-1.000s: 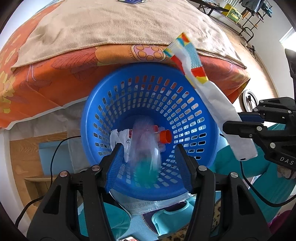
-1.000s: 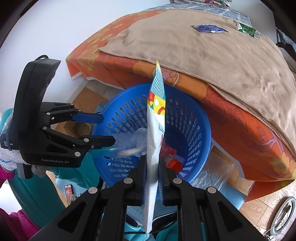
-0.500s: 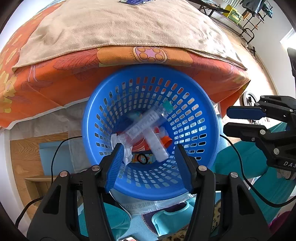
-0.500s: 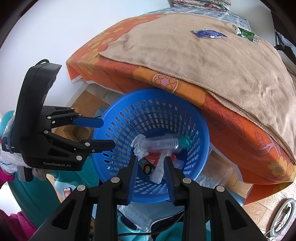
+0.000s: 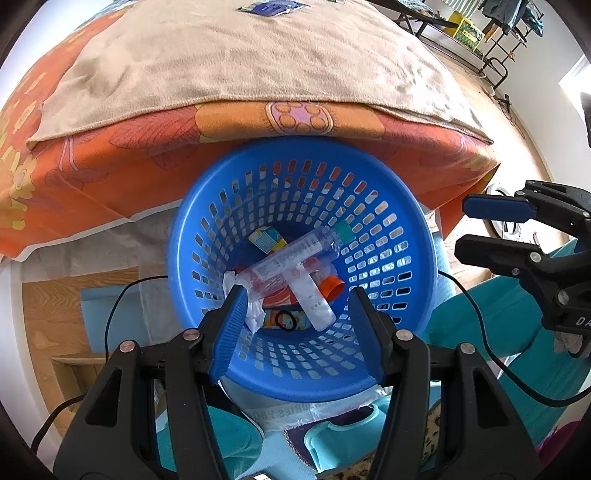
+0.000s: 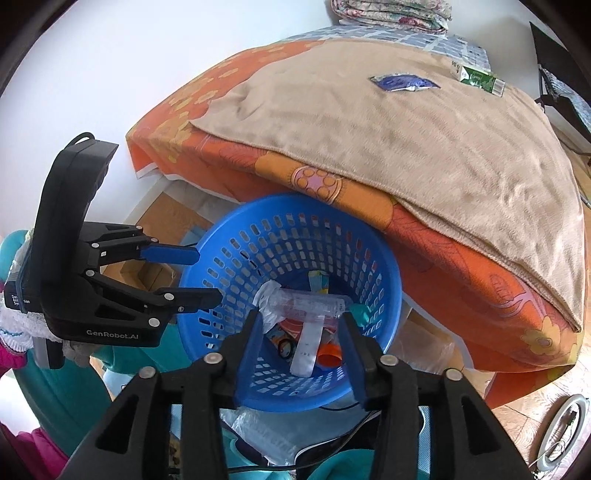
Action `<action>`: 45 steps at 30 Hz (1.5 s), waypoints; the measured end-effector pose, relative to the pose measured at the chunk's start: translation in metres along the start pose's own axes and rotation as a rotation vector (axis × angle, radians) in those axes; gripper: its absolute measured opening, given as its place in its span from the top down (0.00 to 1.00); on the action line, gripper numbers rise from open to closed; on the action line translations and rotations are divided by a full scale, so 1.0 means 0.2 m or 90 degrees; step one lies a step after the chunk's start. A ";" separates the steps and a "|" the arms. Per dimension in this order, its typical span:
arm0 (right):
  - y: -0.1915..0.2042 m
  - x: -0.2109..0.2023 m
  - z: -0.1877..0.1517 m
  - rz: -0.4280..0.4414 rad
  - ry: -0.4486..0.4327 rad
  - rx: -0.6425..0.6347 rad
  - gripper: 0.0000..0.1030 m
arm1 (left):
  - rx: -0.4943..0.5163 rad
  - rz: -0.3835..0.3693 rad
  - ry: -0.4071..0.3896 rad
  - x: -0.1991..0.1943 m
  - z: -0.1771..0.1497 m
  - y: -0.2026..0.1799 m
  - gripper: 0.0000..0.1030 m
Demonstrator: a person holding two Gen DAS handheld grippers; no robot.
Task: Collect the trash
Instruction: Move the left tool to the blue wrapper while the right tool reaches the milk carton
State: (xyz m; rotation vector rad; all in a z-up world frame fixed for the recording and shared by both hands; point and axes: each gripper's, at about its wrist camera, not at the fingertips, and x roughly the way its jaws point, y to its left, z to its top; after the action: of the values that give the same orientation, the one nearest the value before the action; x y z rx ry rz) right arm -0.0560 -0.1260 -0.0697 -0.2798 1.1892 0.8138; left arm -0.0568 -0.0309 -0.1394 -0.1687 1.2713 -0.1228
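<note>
A blue perforated basket (image 5: 417, 266) (image 6: 388, 295) stands against the bed. Inside lie a clear plastic bottle (image 5: 295, 258) (image 6: 310, 304) with a teal cap, a long white wrapper (image 5: 312, 299) (image 6: 308, 347), an orange cap (image 5: 332, 288) (image 6: 328, 357) and crumpled paper. My left gripper (image 5: 295, 306) (image 6: 207, 275) is open and empty over the basket's near rim. My right gripper (image 6: 301, 332) (image 5: 465, 225) is open and empty above the basket. A blue wrapper (image 6: 402, 82) (image 5: 271, 6) and a green carton (image 6: 478, 79) lie on the bed's tan blanket.
The bed (image 5: 110, 162) with orange floral sheet and tan blanket (image 6: 406, 140) fills the far side. Black cables (image 5: 110, 314) and plastic bags (image 6: 258, 432) lie on the floor by the basket. A metal rack (image 5: 480, 40) stands at the far right.
My right gripper opened and dropped the long colourful wrapper into the basket. The clear bottle released by my left gripper settled across the basket's bottom. Both grippers drew back slightly.
</note>
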 end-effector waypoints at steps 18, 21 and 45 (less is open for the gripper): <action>-0.10 -0.17 0.10 -0.018 -0.081 0.038 0.29 | -0.010 0.006 -0.045 -0.11 0.13 0.00 0.43; -0.14 -0.20 0.13 -0.016 -0.092 0.052 0.28 | -0.004 0.006 -0.054 -0.13 0.17 -0.01 0.43; -0.61 -0.41 0.61 -0.081 -0.168 0.071 0.10 | 0.054 -0.014 -0.106 -0.14 0.94 0.08 0.33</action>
State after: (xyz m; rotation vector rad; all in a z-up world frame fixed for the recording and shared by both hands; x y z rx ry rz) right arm 0.1038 -0.1730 0.0248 -0.1503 0.9552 0.6486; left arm 0.1152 0.0004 -0.0618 -0.1176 1.0972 -0.1775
